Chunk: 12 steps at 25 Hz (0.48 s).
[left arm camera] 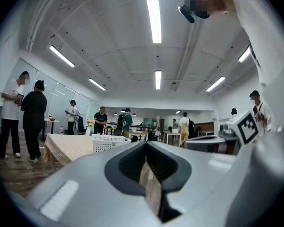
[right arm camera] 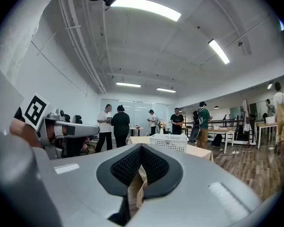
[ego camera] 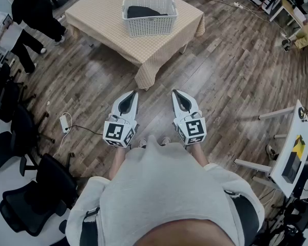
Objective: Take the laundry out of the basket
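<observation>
Open-plan lab or office space, not a home. Wood-plank floor (ego camera: pixel 236 70), long ceiling strip lights (left arm camera: pixel 152 13), glass partitions (right arm camera: pixel 138 108) at the far end. Black office chairs (ego camera: pixel 33 201) down one side, white desks (ego camera: pixel 292 155) with gear on the other, power strip (ego camera: pixel 64 122) and cable loose on the floor. Several people (left arm camera: pixel 33 115) standing about. One cloth-covered worktop (ego camera: pixel 100 19) with a basket (ego camera: pixel 150 25) in the open middle.

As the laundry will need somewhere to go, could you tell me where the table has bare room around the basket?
The tablecloth is bare left of the basket, a broad patch up to the left edge, and in front of it toward the near corner. Right of the basket only a narrow strip shows before the edge.
</observation>
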Each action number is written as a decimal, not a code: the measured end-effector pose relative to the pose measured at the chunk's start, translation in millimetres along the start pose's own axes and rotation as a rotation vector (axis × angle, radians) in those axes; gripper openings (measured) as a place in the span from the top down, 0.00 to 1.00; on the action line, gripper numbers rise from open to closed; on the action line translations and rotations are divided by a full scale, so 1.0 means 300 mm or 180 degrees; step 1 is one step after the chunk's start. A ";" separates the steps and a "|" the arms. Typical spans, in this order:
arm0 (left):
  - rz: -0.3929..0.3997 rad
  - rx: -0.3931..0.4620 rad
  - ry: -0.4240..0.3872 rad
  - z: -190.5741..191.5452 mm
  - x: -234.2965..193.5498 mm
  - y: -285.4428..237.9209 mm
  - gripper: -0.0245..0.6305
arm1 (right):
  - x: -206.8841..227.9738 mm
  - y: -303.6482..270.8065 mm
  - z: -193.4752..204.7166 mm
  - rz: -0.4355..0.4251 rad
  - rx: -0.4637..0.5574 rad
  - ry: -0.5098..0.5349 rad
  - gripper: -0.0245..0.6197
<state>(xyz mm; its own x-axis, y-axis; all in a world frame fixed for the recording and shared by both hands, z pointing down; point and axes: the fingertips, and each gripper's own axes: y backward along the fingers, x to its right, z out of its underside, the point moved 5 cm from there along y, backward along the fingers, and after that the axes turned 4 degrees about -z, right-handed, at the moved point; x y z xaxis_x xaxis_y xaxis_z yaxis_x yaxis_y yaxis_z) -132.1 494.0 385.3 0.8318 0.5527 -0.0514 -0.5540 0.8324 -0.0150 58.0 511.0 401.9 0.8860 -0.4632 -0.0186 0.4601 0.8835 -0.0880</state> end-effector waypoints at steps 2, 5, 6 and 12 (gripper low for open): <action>0.0001 -0.0011 0.0009 0.000 -0.004 0.004 0.95 | -0.004 -0.001 0.002 0.0001 -0.0007 -0.0008 0.96; -0.0006 -0.0018 0.0019 0.006 -0.008 0.011 0.95 | -0.010 -0.003 0.007 -0.0012 -0.0029 0.0002 0.96; -0.0012 -0.0020 0.0020 0.008 -0.009 0.011 0.95 | -0.011 -0.005 0.009 -0.0020 -0.0033 0.0006 0.96; -0.0017 -0.0027 0.0000 -0.001 -0.001 0.010 0.95 | -0.015 -0.001 0.008 -0.0065 -0.0028 0.0007 0.96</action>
<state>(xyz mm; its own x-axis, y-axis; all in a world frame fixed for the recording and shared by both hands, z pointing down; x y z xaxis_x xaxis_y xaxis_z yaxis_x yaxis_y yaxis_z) -134.1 496.4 385.0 0.8348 0.5482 -0.0515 -0.5498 0.8350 -0.0237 54.0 513.0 404.5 0.8763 -0.4814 -0.0189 0.4776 0.8732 -0.0972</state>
